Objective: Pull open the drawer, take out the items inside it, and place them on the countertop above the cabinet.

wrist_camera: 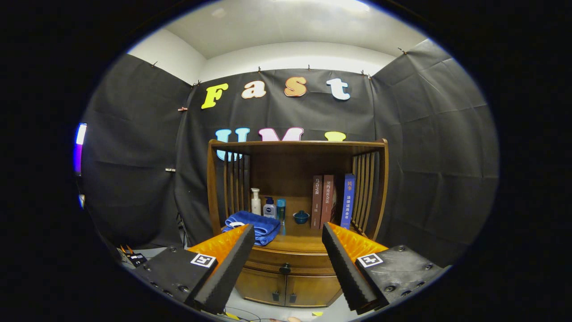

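A wooden cabinet [286, 286] stands ahead against the black cloth wall. Its curved drawer front [268, 260] is closed, with a dark round knob [285, 269] in the middle. The countertop [298, 243] lies above the drawer, under a wooden shelf frame. My gripper [288, 264] is open, held some way back from the cabinet. The knob shows in the wide gap between the orange and black fingers [228, 264]. Nothing is held. The drawer's contents are hidden.
On the countertop lie a folded blue towel [254, 226], a white pump bottle [255, 202], a small blue-labelled bottle [269, 208], a teal bottle [281, 210], a small blue pot [301, 217] and three upright books [331, 201]. Two small doors [286, 290] sit below the drawer.
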Available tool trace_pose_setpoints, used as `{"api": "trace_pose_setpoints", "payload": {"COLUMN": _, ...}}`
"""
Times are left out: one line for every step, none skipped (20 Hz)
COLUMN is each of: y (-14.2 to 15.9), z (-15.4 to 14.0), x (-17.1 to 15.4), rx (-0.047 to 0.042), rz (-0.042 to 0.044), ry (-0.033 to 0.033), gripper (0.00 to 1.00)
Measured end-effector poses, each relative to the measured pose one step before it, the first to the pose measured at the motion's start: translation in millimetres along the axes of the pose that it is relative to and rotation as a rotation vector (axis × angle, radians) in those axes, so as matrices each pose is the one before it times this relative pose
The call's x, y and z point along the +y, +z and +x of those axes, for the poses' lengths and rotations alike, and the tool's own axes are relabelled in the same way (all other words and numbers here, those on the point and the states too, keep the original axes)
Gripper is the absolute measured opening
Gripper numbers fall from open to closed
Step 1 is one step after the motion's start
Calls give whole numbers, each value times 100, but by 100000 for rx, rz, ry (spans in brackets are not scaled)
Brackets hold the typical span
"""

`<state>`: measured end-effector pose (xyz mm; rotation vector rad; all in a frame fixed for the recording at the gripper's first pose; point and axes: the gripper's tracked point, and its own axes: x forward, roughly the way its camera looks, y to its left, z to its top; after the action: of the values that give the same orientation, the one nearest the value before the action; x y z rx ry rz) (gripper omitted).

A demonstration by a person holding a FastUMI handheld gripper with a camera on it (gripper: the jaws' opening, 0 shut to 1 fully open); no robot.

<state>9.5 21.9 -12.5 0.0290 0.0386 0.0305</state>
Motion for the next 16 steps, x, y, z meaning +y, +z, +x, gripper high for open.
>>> {"api": "trace_pose_setpoints", "payload": {"y": -4, "z": 39, "x": 216, "rx": -120, "rz": 557, "ry": 413, "gripper": 99}}
{"api": "trace_pose_setpoints", "payload": {"y": 121, "z": 1, "x": 99, "rx": -150, "rz": 705, "ry": 228, "gripper": 99}}
{"api": "trace_pose_setpoints", "payload": {"y": 113, "z": 61, "x": 8, "rx": -108, "rz": 591, "ry": 299, "gripper": 99}}
{"api": "trace_pose_setpoints", "payload": {"y": -79, "z": 63, "x": 119, "rx": 199, "rz": 818, "ry": 439, "gripper": 99}}
{"api": "trace_pose_setpoints", "payload": {"y": 77, "z": 22, "x": -10, "rx": 247, "rz": 787, "ry": -66, "gripper": 99}}
{"api": "trace_pose_setpoints", "payload": {"y": 42, "z": 115, "x": -68, "rx": -17, "rz": 844, "ry": 79, "gripper": 99}}
{"api": "trace_pose_setpoints", "payload": {"y": 34, "z": 54, "x": 36, "rx": -258, "rz": 834, "ry": 379, "gripper": 99}}
{"api": "trace_pose_setpoints", "payload": {"y": -24, "z": 198, "x": -172, "rx": -83, "rz": 387, "ry": -636, "gripper": 99}}
{"api": "trace_pose_setpoints", "payload": {"y": -220, "z": 347, "x": -223, "rx": 120, "rz": 76, "ry": -727, "gripper": 99}}
{"api": "trace_pose_setpoints", "payload": {"y": -366, "z": 299, "x": -27, "rx": 474, "rz": 46, "ry": -26, "gripper": 99}}
{"api": "trace_pose_setpoints", "payload": {"y": -475, "z": 378, "x": 42, "rx": 658, "rz": 50, "ry": 80, "gripper": 99}}
{"api": "trace_pose_setpoints", "payload": {"y": -632, "z": 389, "x": 104, "rx": 816, "rz": -189, "ry": 328, "gripper": 99}}
{"api": "trace_pose_setpoints", "payload": {"y": -623, "z": 463, "x": -49, "rx": 630, "rz": -468, "ry": -178, "gripper": 99}}
{"api": "trace_pose_setpoints", "payload": {"y": -544, "z": 471, "x": -77, "rx": 297, "rz": -793, "ry": -259, "gripper": 99}}
{"api": "trace_pose_setpoints", "payload": {"y": -723, "z": 540, "x": 46, "rx": 438, "rz": -636, "ry": 1, "gripper": 99}}
{"api": "trace_pose_setpoints", "payload": {"y": -785, "z": 609, "x": 241, "rx": 777, "rz": -275, "ry": 217, "gripper": 99}}
